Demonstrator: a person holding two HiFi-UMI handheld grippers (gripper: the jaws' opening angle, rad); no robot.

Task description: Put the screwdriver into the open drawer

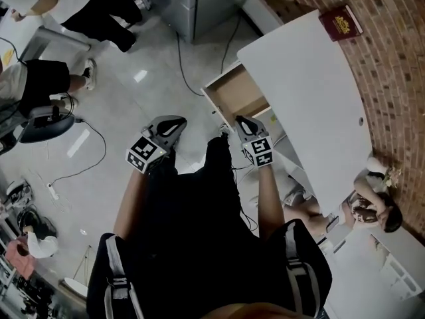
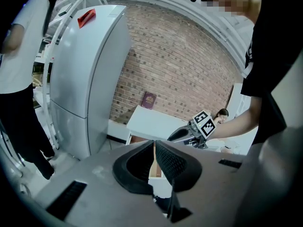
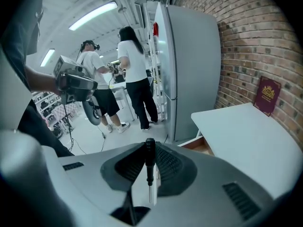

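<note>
Right gripper point(image 3: 149, 148) was closed on the screwdriver point(image 3: 149, 167). Its pads clamped the black handle, and the shaft ran back toward the gripper body, roughly in line with the jaws. Left gripper point(image 2: 154, 143) was closed tip to tip and held nothing.

In the head view, the right gripper hung over the floor, with the left gripper beside it at 9 o'clock. The drawer point(image 1: 236, 97) stood pulled out from under the desk point(image 1: 305, 98), near the right gripper at about 12 o'clock. As far as that view showed, the drawer's inside was bare.

Judged step: transport. The screwdriver was already gripped but was not yet over the drawer.

Next move, as judged:
1. Advance the right gripper toward 12 o'clock until the jaws are above the drawer's inside.
2. Clear the front wall and the desk edge at 1 o'clock.
3. Lower the jaws.
4. Open the jaws only once the screwdriver is inside the walls.

The left gripper appeared to have no part in this step.
</note>
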